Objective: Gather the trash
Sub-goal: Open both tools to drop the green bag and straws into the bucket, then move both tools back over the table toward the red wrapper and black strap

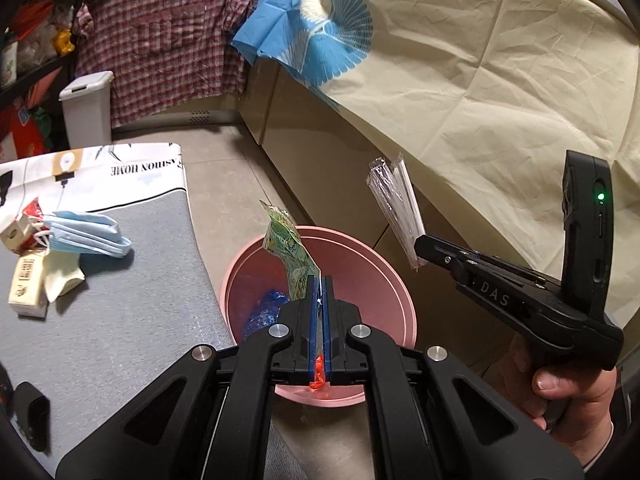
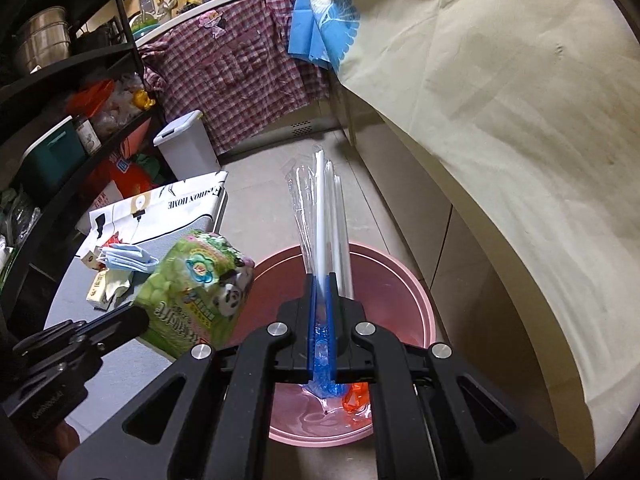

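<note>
The left gripper (image 1: 319,280) pinches one green snack wrapper (image 1: 290,256) and the right gripper (image 2: 322,280) pinches one clear straw packet (image 2: 320,216), both over the single pink bin (image 1: 400,300) at lower centre. This looks like the drop step; next, both jaws need to spread. On the grey table (image 1: 120,320) at left remain one blue mask (image 1: 90,234) and two small cartons (image 1: 26,288)

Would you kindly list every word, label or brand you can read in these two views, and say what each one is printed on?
"FASHION HOME": on the printed cloth at the table's far end, reading upside down.
"DAS": on the body of the right gripper.
Green snack wrapper in the left gripper: printed characters, too blurred to read.
Small carton on the table: print too small to read.
Lettering on the left gripper's body in the right wrist view: too small to read.
</note>
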Tool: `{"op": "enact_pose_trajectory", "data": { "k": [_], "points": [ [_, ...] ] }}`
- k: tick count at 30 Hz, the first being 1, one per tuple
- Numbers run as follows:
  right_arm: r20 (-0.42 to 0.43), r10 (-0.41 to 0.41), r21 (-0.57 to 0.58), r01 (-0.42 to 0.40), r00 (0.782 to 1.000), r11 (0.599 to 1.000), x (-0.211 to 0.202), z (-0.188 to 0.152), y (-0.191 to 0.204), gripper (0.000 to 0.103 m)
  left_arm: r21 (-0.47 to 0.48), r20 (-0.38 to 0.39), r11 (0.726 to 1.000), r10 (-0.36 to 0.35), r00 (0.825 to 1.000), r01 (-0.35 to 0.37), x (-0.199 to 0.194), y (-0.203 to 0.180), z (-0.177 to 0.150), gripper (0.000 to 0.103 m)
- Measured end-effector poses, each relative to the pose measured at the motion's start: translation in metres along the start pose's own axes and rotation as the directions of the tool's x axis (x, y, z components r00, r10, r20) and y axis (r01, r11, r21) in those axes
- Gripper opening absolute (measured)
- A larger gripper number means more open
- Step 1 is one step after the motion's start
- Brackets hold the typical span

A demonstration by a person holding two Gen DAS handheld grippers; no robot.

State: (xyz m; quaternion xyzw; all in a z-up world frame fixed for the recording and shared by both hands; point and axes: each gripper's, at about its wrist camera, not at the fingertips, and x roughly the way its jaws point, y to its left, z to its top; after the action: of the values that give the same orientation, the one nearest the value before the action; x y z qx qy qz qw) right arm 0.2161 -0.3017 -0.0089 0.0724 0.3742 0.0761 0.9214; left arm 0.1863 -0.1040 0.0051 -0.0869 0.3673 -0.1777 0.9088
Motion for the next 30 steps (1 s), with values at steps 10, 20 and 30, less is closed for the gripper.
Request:
{"op": "enact_pose_trajectory", "data": {
  "k": [10, 20, 30],
  "points": [
    [-0.036, -0.023, 0.004, 0.023, 0.999, 1.0, 0.013, 0.0, -0.001, 0.032, -0.036, -0.037, 0.999, -0.005, 0.999, 0.004, 0.011, 0.01, -0.002, 0.015],
    [-0.006, -0.012, 0.008, 0.012, 1.0, 1.0, 0.001, -0.001, 0.003, 0.032, -0.052, -0.008, 0.997, 0.052, 0.999, -0.053, -0.03, 0.019, -0.01, 0.015],
    [0.065, 0.022, -0.017, -0.021, 0.998, 1.0, -0.031, -0.01, 0.023, 0.032, -0.045, 0.071, 0.978, 0.208, 0.976, -0.205, -0.106, 0.047, -0.027, 0.017]
  ]
}}
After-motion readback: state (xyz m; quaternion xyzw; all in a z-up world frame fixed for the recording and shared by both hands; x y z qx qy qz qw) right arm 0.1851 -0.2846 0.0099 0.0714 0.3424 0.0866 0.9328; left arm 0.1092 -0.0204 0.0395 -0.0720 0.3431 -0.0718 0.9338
